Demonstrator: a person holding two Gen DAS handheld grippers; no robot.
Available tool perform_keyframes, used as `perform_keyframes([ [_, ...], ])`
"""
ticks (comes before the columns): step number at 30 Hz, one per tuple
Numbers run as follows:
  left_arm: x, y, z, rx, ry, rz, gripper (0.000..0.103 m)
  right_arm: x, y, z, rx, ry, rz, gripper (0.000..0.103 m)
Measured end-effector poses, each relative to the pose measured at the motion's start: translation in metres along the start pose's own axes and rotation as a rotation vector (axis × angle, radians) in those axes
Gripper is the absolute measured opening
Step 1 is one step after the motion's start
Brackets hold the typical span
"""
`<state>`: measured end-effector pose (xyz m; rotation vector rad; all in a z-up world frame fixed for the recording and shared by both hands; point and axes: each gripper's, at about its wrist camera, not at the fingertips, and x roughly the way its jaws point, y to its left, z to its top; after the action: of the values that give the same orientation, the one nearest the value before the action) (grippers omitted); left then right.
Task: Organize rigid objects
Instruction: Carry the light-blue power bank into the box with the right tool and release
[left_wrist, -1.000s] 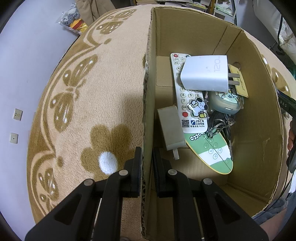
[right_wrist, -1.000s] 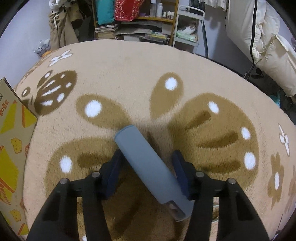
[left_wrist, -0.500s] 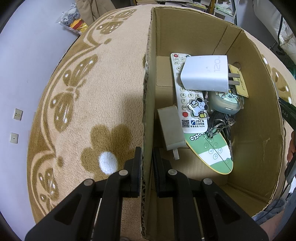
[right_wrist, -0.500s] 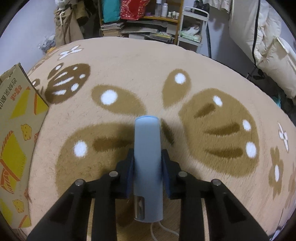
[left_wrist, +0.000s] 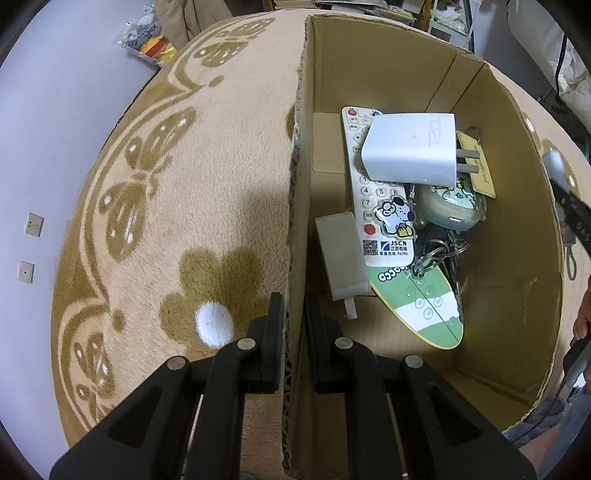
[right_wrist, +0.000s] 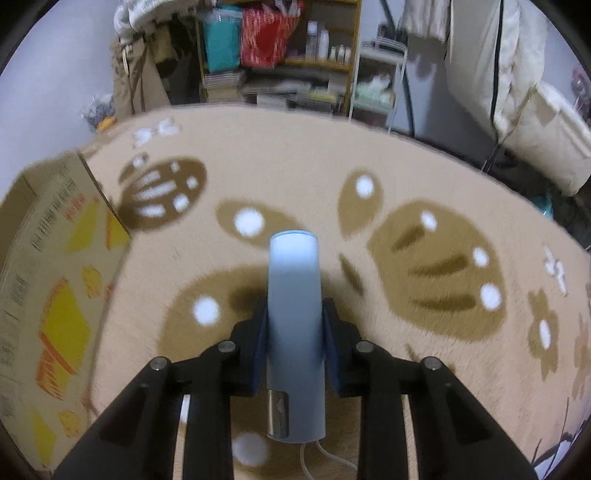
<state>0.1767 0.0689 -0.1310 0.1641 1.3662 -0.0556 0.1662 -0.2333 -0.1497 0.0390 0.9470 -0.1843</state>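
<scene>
The left gripper (left_wrist: 293, 310) has its jaws closed on the box (left_wrist: 295, 206) wall. The right gripper (right_wrist: 293, 325) grips the blue stick (right_wrist: 293, 295) above the carpet (right_wrist: 424, 206), probably in carrying; next it must go over the box and release.

a beige plush rug with brown butterfly and flower patterns (right_wrist: 424, 192) covers the floor before a cluttered wooden shelving unit (right_wrist: 291, 62) and pale wall (left_wrist: 66, 110).

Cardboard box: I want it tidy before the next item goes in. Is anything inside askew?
Yes. In the cardboard box, the white charger lies crooked atop the white remote, and keys are heaped loosely beside them.
</scene>
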Motion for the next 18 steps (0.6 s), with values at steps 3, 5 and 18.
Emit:
perform_keyframes([
  [3,0.0,0.0,0.0,0.001,0.0,0.0,0.011,-0.017,0.011,0.01,0.0,-0.05,0.022,0.029],
  [5,0.0,0.001,0.0,0.0,0.0,-0.001,0.011,-0.028,0.021,0.018,-0.009,-0.074,0.048,0.029],
  [18,0.0,0.002,0.001,-0.004,0.002,-0.006,0.011,-0.092,0.118,0.047,-0.138,-0.185,0.267,0.029],
])
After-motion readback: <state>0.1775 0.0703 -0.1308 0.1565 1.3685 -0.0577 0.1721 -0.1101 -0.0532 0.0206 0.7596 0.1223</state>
